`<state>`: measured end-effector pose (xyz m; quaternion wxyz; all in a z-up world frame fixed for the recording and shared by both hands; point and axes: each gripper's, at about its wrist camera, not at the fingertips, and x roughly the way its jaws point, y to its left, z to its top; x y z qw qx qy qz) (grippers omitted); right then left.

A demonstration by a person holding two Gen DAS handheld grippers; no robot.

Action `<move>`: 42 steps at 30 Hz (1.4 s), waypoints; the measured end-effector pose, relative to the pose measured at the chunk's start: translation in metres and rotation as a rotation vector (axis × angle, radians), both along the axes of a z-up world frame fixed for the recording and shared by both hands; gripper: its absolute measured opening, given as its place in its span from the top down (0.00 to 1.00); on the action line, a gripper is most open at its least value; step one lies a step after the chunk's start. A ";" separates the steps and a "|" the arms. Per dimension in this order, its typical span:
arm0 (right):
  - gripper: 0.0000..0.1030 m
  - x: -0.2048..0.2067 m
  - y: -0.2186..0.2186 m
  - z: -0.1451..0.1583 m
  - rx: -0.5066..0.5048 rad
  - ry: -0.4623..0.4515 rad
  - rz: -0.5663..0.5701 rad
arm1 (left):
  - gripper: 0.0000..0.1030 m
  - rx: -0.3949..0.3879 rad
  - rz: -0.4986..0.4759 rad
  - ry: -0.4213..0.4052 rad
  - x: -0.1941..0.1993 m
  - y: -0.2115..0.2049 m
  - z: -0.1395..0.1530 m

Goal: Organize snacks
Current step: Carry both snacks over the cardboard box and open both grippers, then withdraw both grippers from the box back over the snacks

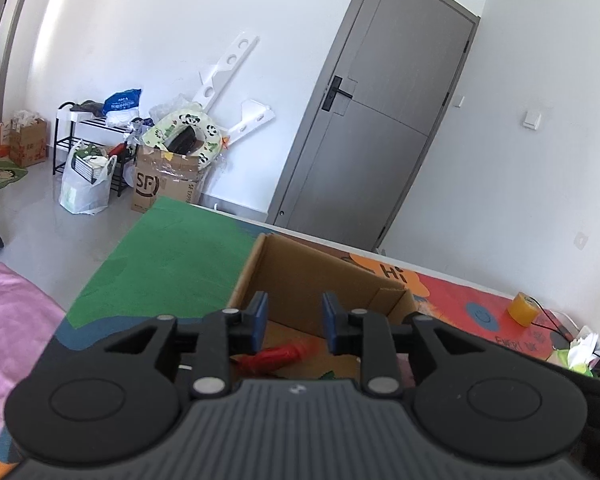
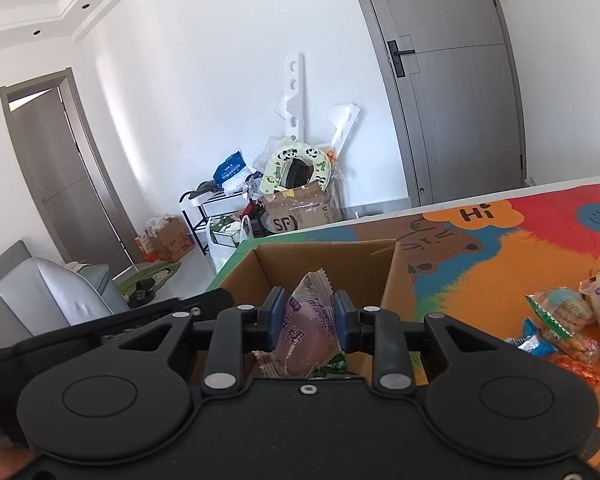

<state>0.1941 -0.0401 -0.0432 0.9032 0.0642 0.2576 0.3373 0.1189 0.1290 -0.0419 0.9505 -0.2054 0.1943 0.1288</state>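
An open cardboard box (image 1: 312,276) stands on the colourful table mat. My left gripper (image 1: 294,322) hangs over the box's near side, open, with nothing between its blue pads. Below it a red snack packet (image 1: 276,356) lies on the box floor. In the right wrist view my right gripper (image 2: 306,316) is shut on a purple snack packet (image 2: 306,332), held upright above the same box (image 2: 340,264). A green-edged packet (image 2: 332,370) lies in the box under it. Several loose snack packets (image 2: 560,320) lie on the mat to the right.
An orange tape roll (image 1: 522,308) and crumpled tissue (image 1: 580,352) sit at the table's far right. A pink cloth (image 1: 12,320) lies to the left. Across the floor, boxes, bags and a rack (image 2: 284,208) stand against the wall beside a grey door (image 1: 384,120).
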 end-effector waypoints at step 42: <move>0.06 -0.041 -0.170 0.006 0.080 0.030 -0.230 | 0.10 0.082 -0.118 0.037 -0.023 -0.121 0.022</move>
